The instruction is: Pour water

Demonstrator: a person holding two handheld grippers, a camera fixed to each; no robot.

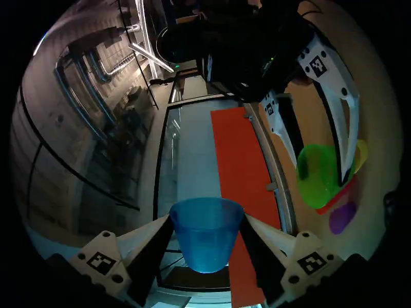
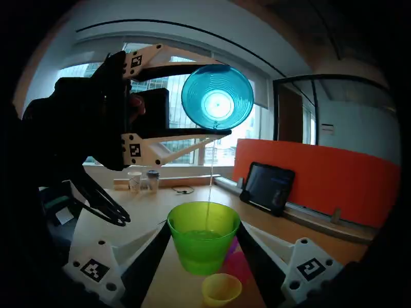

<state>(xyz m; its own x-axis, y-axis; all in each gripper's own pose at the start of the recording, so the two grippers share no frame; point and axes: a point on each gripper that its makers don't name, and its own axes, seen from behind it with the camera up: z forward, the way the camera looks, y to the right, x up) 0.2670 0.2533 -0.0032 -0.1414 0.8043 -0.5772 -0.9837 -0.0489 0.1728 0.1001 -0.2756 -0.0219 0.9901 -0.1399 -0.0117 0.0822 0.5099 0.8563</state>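
My left gripper (image 1: 206, 225) is shut on a blue plastic cup (image 1: 206, 244). In the right gripper view that left gripper (image 2: 223, 98), held by a dark-sleeved hand (image 2: 77, 128), has the blue cup (image 2: 218, 97) tipped on its side with its mouth towards the camera. A thin stream of water (image 2: 209, 177) falls from its rim into the green cup (image 2: 204, 246) directly below. My right gripper (image 2: 204, 230) is shut on the green cup, which stands upright and holds some water. In the left gripper view the right gripper (image 1: 322, 169) clamps the green cup (image 1: 312, 179).
A yellow cup (image 2: 221, 288) and a pink cup (image 2: 240, 264) lie on the wooden desk (image 2: 154, 205) just below the green one. A tablet (image 2: 267, 187) leans by the orange partition (image 2: 329, 179). Two small cups (image 2: 135, 180) stand near the window.
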